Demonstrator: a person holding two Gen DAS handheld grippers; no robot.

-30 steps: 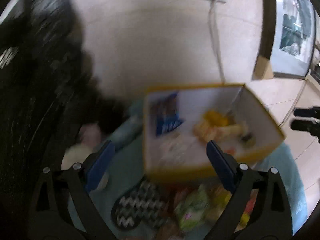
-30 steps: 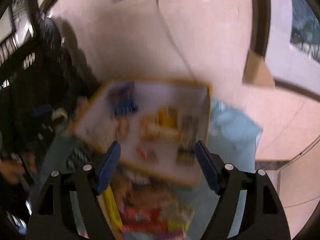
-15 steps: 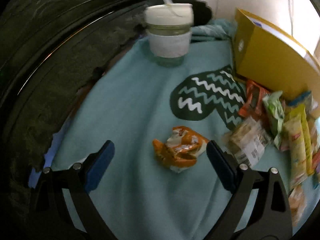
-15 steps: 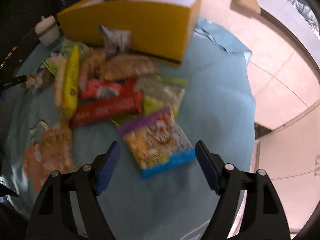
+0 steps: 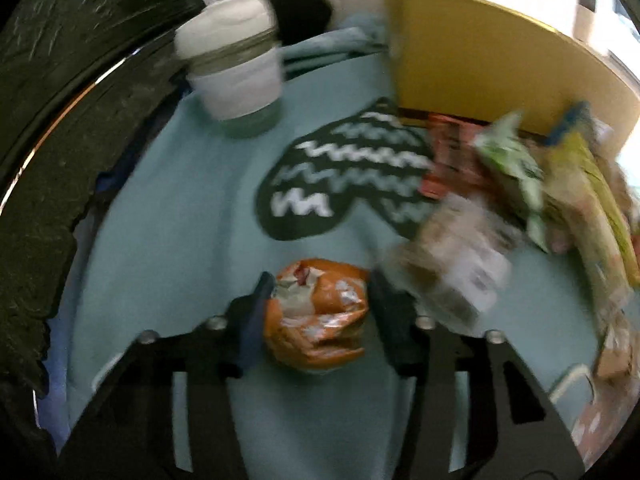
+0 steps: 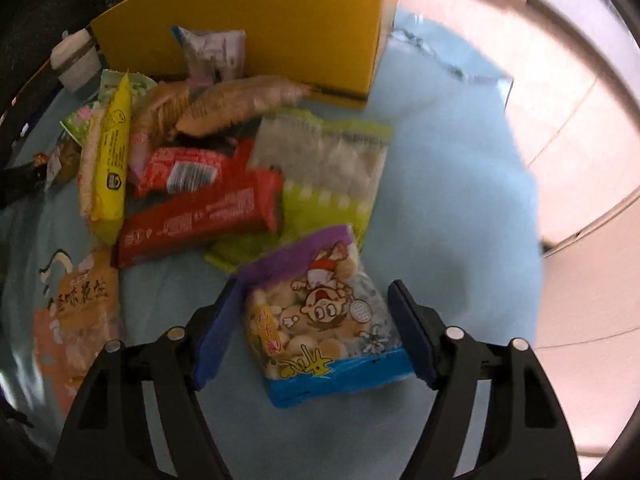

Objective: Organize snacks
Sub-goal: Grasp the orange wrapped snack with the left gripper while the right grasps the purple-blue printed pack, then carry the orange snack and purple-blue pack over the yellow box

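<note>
In the left wrist view my left gripper (image 5: 318, 288) has closed around a crumpled orange snack packet (image 5: 316, 316) on the light blue cloth (image 5: 160, 240); both blue pads touch its sides. In the right wrist view my right gripper (image 6: 314, 300) is open and straddles a cartoon biscuit bag (image 6: 320, 316) with purple top and blue bottom, with small gaps to each pad. A yellow box (image 6: 256, 24) stands behind a pile of snack packets (image 6: 200, 184). The box also shows in the left wrist view (image 5: 480, 80).
A lidded glass cup (image 5: 232, 68) stands at the back left, a dark zigzag mitt (image 5: 344, 176) lies before the box. A clear-wrapped snack (image 5: 452, 268) lies just right of my left gripper. An orange packet (image 6: 76, 312) lies left. The cloth ends at the floor (image 6: 580, 120) on the right.
Both grippers came down from above the box to the cloth. The left one moved forward and closed on the orange packet. The right one moved forward around the biscuit bag.
</note>
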